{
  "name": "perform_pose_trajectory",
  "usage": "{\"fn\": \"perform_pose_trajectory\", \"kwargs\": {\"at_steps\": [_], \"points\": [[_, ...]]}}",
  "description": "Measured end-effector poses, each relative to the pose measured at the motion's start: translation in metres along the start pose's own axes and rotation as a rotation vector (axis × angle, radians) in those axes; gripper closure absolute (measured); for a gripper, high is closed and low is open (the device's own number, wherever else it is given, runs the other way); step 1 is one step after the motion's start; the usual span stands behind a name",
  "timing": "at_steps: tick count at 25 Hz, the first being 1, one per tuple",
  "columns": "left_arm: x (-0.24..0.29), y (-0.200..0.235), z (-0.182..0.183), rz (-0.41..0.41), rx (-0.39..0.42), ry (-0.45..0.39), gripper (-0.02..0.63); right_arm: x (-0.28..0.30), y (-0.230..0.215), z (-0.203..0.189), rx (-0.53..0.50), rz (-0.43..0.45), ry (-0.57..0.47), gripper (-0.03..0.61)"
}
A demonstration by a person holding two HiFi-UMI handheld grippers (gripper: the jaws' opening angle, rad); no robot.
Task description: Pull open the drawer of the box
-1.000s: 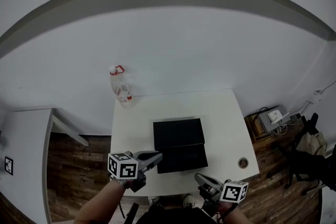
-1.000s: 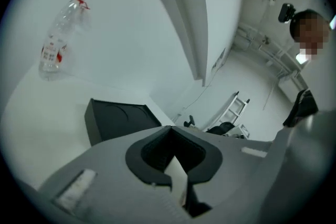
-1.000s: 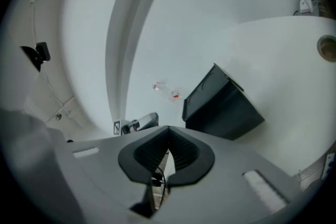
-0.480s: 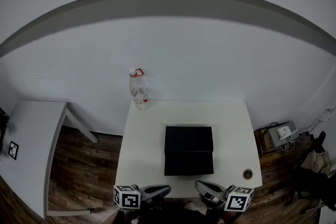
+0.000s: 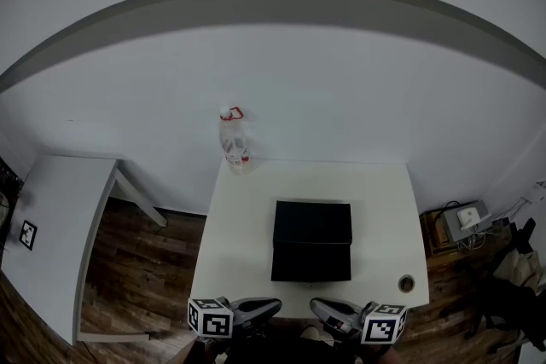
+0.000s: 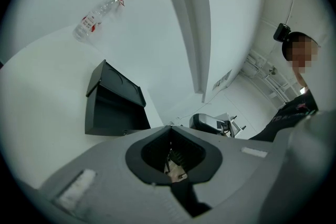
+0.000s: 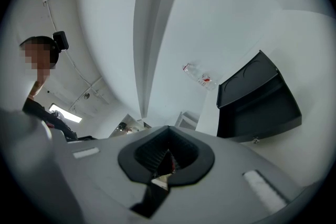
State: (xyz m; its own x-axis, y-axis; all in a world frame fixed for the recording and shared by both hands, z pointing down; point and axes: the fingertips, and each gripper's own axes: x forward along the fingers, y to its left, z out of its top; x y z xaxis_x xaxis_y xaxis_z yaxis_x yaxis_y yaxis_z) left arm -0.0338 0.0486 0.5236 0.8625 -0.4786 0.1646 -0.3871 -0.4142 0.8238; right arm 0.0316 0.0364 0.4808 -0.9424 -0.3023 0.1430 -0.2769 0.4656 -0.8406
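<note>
A black box [image 5: 312, 240] stands in the middle of the white table [image 5: 239, 251], its drawer front facing the near edge. It also shows as a black box [image 6: 113, 99] in the left gripper view and as a black box [image 7: 257, 99] in the right gripper view, with a small knob [image 7: 255, 139] on the drawer. My left gripper [image 5: 275, 304] and right gripper [image 5: 314, 305] hover side by side at the table's near edge, short of the box. Both are shut with nothing between the jaws.
A clear plastic bottle [image 5: 234, 140] with a red cap stands at the table's far left corner. A round hole [image 5: 406, 283] is near the front right corner. A second white table [image 5: 51, 226] stands at left; a box with cables [image 5: 463, 220] sits on the floor at right.
Both grippers have drawn back toward the near edge of the table and come level with each other. The head view has shifted, so the box now sits more centred.
</note>
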Motion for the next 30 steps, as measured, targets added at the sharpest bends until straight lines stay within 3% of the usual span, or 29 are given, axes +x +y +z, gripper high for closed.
{"fn": "perform_pose_trajectory", "kwargs": {"at_steps": [30], "points": [[0.0, -0.01, -0.012, -0.02, -0.006, 0.011, 0.609, -0.007, 0.005, -0.013, 0.021, -0.019, -0.021, 0.574]]}}
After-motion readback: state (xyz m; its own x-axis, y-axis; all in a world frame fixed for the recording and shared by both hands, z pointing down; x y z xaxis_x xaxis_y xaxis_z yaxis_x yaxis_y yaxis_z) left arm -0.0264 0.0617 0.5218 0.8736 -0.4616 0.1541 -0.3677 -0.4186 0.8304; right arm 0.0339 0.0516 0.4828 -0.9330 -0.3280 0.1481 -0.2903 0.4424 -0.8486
